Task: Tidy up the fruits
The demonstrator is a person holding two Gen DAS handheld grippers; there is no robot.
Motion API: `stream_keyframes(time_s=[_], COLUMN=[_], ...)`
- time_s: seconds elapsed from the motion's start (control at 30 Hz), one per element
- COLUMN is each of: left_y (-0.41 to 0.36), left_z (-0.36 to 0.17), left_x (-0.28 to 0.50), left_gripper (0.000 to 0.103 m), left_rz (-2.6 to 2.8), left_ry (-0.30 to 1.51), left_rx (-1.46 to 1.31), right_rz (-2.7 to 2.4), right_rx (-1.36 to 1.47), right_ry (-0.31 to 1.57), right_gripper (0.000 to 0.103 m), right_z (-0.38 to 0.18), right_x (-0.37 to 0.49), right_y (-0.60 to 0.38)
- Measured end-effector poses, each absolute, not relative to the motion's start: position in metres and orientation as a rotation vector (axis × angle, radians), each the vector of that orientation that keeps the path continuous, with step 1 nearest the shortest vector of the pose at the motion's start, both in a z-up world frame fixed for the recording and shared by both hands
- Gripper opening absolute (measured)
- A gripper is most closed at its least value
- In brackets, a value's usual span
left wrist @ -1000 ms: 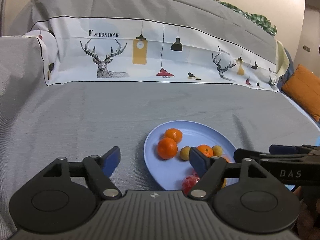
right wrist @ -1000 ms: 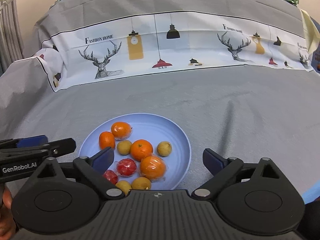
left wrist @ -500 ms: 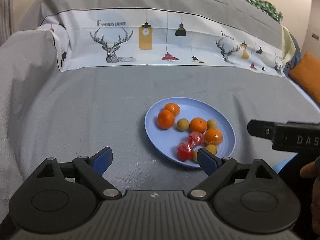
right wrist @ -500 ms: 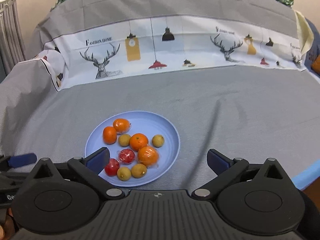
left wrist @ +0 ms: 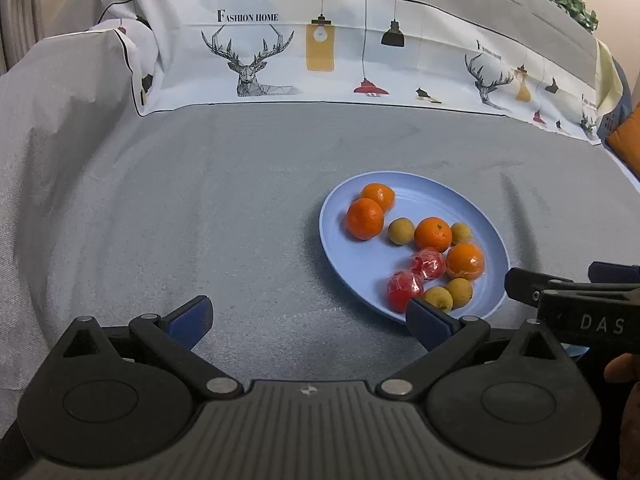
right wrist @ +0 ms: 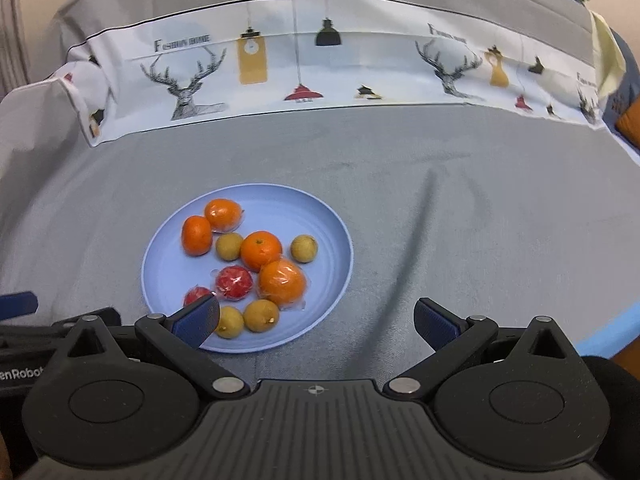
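A light blue plate (left wrist: 432, 196) (right wrist: 320, 216) sits on a grey cloth and holds several fruits: orange mandarins (left wrist: 365, 218) (right wrist: 261, 250), small yellow-brown fruits (left wrist: 401, 231) (right wrist: 304, 249) and two red wrapped fruits (left wrist: 429, 264) (right wrist: 234, 282). My left gripper (left wrist: 310, 318) is open and empty, near me and left of the plate. My right gripper (right wrist: 316, 318) is open and empty, just short of the plate's near edge; it also shows at the right of the left wrist view (left wrist: 568, 300).
The grey cloth (left wrist: 180, 200) covers the whole surface. A white printed band with deer and lamps (left wrist: 320, 52) rises at the back. An orange cushion (left wrist: 626, 140) lies at the far right. A light blue edge (right wrist: 608, 330) shows at the right front.
Both grippers have drawn back from the plate, so all the fruit now shows. The left gripper has also swung left. Both stayed open and empty.
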State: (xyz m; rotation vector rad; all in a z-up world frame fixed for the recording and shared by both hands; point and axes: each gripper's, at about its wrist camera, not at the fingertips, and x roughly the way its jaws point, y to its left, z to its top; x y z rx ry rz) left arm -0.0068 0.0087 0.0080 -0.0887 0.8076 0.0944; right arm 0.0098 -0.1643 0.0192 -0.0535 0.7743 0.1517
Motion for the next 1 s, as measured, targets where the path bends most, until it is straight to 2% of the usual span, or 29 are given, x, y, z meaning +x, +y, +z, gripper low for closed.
stream_keyframes(time_s=[1.0], left_y=[0.0103], left_z=[0.0071], left_x=[-0.0062], left_gripper=[0.103], left_rz=[0.096], left_ry=[0.814], left_rx=[-0.104], right_rz=[0.159], right_rx=[-0.054], right_ry=[0.786], right_gripper=[0.102], right_z=[0.0186], right_x=[0.0111], right_y=[-0.1655])
